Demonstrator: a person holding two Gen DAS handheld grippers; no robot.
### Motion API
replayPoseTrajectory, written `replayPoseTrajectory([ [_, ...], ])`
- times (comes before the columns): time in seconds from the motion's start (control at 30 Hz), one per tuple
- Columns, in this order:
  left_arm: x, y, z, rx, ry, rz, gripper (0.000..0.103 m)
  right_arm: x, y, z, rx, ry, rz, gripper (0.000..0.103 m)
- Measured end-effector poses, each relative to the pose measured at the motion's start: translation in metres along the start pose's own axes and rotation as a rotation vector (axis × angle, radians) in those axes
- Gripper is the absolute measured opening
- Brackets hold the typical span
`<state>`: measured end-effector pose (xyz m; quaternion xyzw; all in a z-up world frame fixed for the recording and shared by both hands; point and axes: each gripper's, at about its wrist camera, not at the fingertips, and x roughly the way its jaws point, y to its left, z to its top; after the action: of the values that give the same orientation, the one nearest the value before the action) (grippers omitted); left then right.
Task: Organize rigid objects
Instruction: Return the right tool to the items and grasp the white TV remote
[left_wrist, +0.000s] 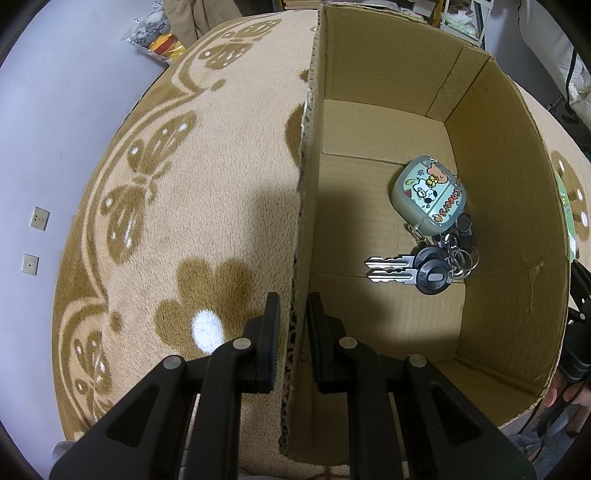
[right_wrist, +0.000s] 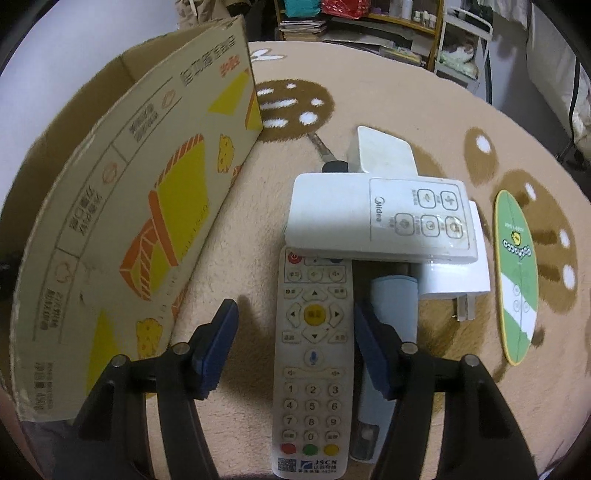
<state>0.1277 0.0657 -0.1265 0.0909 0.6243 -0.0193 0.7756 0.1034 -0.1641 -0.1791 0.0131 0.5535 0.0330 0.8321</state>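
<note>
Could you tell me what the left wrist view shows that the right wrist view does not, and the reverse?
Only the left wrist view shows the box interior, holding a cartoon earbud case and a bunch of keys, with the left tool straddling the box wall. Only the right wrist view shows the TV remote between the open right tool, the Midea remote and a green card. Both show the cardboard box and patterned blanket.

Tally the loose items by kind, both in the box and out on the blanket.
Remote controls: 2, TV remote, Midea remote
Key bunch with cartoon case: 1
White plug adapters: 2
Green oval card: 1
Pale blue device: 1
Total: 7
</note>
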Motion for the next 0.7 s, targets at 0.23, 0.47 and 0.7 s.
replayPoseTrajectory([
  [0.23, 0.0, 0.0, 0.0, 0.003, -0.001, 0.004, 0.015, 0.011, 0.003, -0.008, 0.038, 0.054, 0.047, 0.068],
  [0.47, -0.001, -0.002, -0.001, 0.005, -0.002, 0.004, 0.015, 0.009, 0.007, -0.007, 0.042, 0.046, 0.011, 0.057],
  [0.7, -0.001, -0.002, -0.001, 0.007, -0.002, 0.005, 0.014, 0.004, 0.007, -0.012, 0.043, 0.022, -0.013, 0.045],
])
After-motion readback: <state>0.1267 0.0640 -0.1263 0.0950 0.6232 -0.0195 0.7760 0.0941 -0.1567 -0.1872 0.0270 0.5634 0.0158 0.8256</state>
